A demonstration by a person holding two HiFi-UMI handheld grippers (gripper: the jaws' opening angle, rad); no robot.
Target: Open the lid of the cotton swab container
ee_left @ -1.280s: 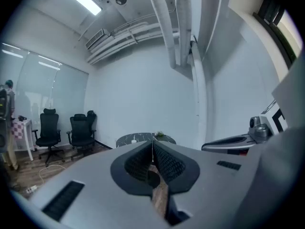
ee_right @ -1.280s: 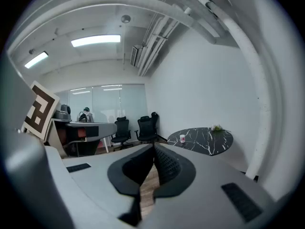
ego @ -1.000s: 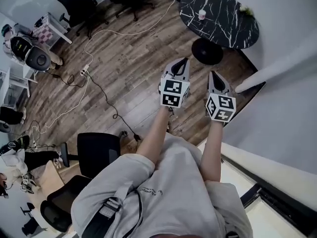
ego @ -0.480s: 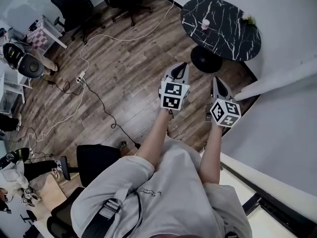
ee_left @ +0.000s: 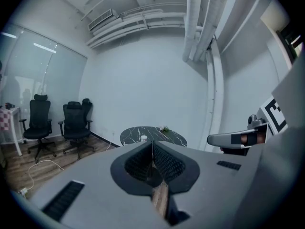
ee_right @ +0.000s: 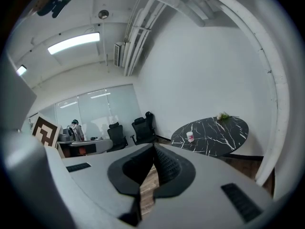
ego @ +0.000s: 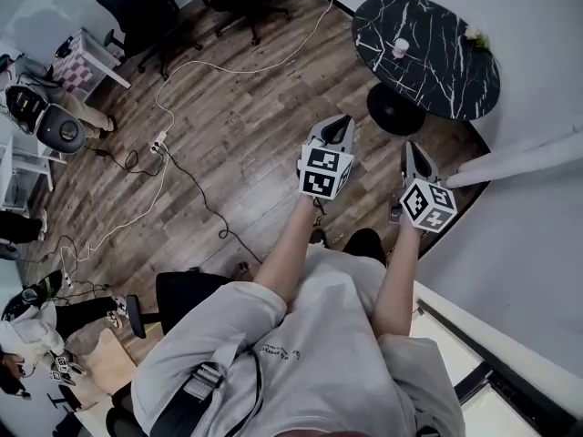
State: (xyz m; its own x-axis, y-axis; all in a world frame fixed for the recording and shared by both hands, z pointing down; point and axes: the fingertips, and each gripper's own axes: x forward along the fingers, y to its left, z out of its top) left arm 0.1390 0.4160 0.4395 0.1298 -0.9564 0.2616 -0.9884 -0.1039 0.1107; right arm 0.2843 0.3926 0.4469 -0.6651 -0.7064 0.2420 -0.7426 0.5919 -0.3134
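The left gripper [ego: 339,122] and right gripper [ego: 412,147] were closed, empty. The container [ego: 400,47] stood on the far table [ego: 446,85], so coming closer seemed next.

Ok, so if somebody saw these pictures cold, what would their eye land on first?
Probably the two grippers held out over the wood floor: the left gripper and the right gripper, both shut and empty, each carrying a black-and-white marker cube. Beyond them stands a round black marble table, with a small white container and a plant sprig on it.
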